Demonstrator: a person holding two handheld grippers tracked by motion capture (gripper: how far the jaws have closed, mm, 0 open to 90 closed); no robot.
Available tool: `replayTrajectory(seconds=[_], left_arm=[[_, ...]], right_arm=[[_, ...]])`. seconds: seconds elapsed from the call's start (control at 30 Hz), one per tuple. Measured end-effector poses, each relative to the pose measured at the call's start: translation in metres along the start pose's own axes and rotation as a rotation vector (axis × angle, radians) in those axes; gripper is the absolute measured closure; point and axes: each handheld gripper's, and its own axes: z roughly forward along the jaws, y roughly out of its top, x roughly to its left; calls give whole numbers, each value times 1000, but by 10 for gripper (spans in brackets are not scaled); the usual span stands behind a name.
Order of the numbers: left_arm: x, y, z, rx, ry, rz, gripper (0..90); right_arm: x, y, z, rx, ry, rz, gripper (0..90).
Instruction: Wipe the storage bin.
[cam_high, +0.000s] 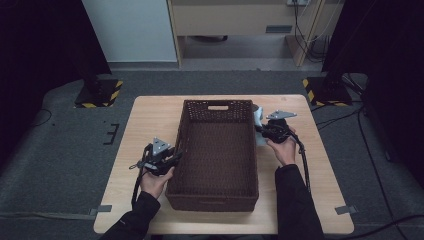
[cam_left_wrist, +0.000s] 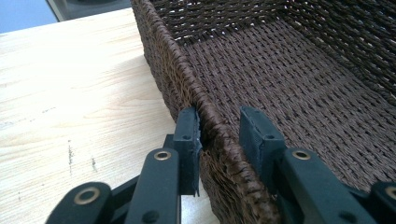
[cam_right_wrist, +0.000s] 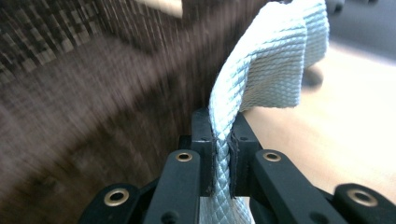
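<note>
Seen from the high view: brown woven basket (cam_high: 215, 152) lengthwise in the middle of a light wooden table (cam_high: 145, 120), cut-out handle in its far end wall. Left gripper (cam_high: 172, 157) at the basket's left long wall, near the person's end; right gripper (cam_high: 260, 127) just outside the right long wall, toward the far end, with a pale blue cloth (cam_high: 258, 118) hanging at its tips.

Clear in the left gripper view, not from above: left gripper (cam_left_wrist: 219, 135) astride the rim of the basket (cam_left_wrist: 289, 79), one jaw outside and touching the weave, the other inside with a slight gap left between pad and rim. Not yet clamped, so released. Bare woven floor inside the basket.

Clear in the right gripper view: right gripper (cam_right_wrist: 220, 140) clenched on a fold of the cloth (cam_right_wrist: 271, 60), a waffle-textured pale blue towel rising out of the jaws and drooping over to the right, above the tabletop (cam_right_wrist: 355, 135). Basket wall (cam_right_wrist: 93, 93) blurred at the left, close beside the cloth; contact between the two impossible to tell.

No brand, label or readable writing on anything.
</note>
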Motion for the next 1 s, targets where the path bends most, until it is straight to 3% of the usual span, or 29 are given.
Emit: replayTrajectory(seconds=[0.17, 0.23, 0.33, 0.47, 0.53, 0.6, 0.67, 0.8, 1.0], left_arm=[[2, -1, 0, -20, -13, -12, 655], [2, -1, -1, -23, 3, -1, 609], [4, -1, -2, -26, 13, -5, 515], [5, 0, -7, -34, -17, 8, 464], [4, 0, -11, -42, -33, 12, 451], [4, -1, -14, -36, -50, 23, 454], [1, -4, -18, -22, -68, 40, 469], [-2, -9, -18, 2, -84, 56, 526], [-3, -11, -14, 3, -59, 14, 595]], right_arm=[[-3, -25, 21, 119, -15, 34, 842], [-2, -31, 25, 133, -15, 35, 842], [1, -28, 18, 116, -9, 25, 842], [2, -6, -12, -11, 4, -2, 842], [5, 7, -31, -82, 35, -11, 842], [8, 11, -39, -91, 39, -29, 842], [12, 10, -41, -68, 37, -51, 842], [12, -4, -30, 16, 33, -47, 842], [11, -33, -5, 133, 13, -21, 841]])
